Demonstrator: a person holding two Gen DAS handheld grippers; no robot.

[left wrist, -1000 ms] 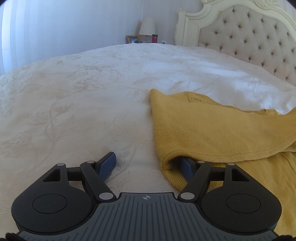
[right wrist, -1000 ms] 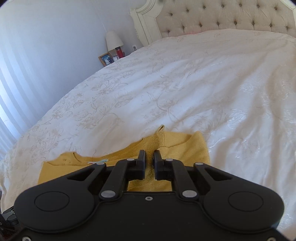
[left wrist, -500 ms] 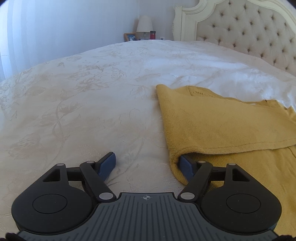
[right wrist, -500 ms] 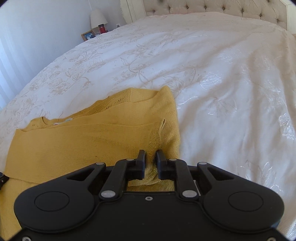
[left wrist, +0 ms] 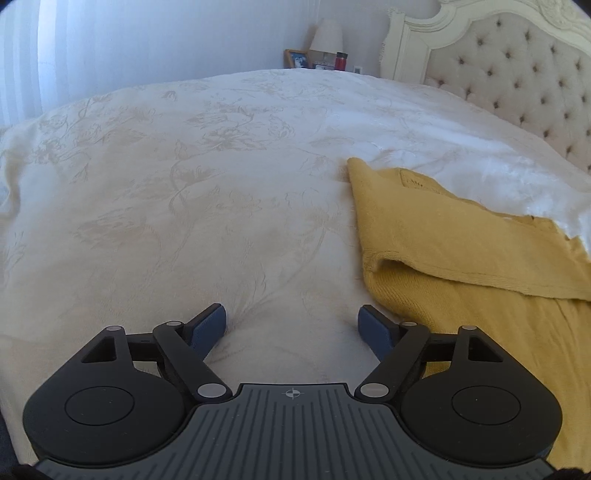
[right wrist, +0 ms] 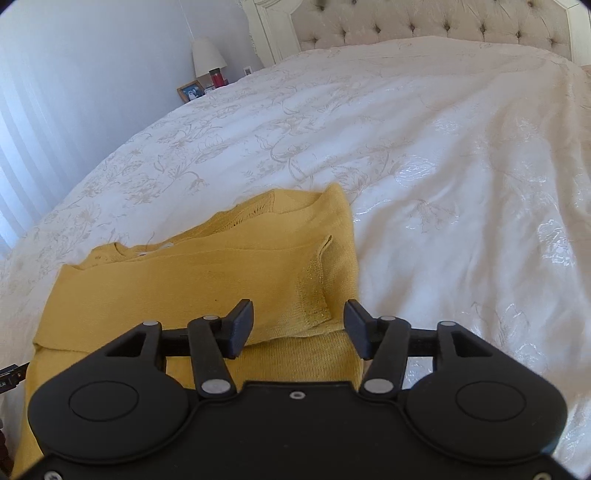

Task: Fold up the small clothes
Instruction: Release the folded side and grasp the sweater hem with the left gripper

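Observation:
A mustard-yellow knitted cardigan (left wrist: 461, 258) lies on the white bedspread (left wrist: 184, 192), with one part folded over the rest. In the left wrist view it sits to the right, and my left gripper (left wrist: 291, 323) hangs beside its left edge, jaws opening over bare bedspread with nothing between them. In the right wrist view the same cardigan (right wrist: 207, 273) lies under my right gripper (right wrist: 299, 321). Its jaws are opening, and the ribbed sleeve cuff (right wrist: 312, 295) lies loose between the fingers, untouched by the pads.
A tufted cream headboard (right wrist: 424, 22) stands at the far end of the bed. A bedside table beyond the far edge carries a lamp (left wrist: 327, 35), a picture frame (left wrist: 296, 59) and a red cup (left wrist: 341, 60). Pale curtains (left wrist: 55, 55) hang on the left.
My right gripper lowered the sleeve cuff onto the cardigan and let it go. My left gripper drew back out of the cardigan's folded edge, leftward onto bare bedspread.

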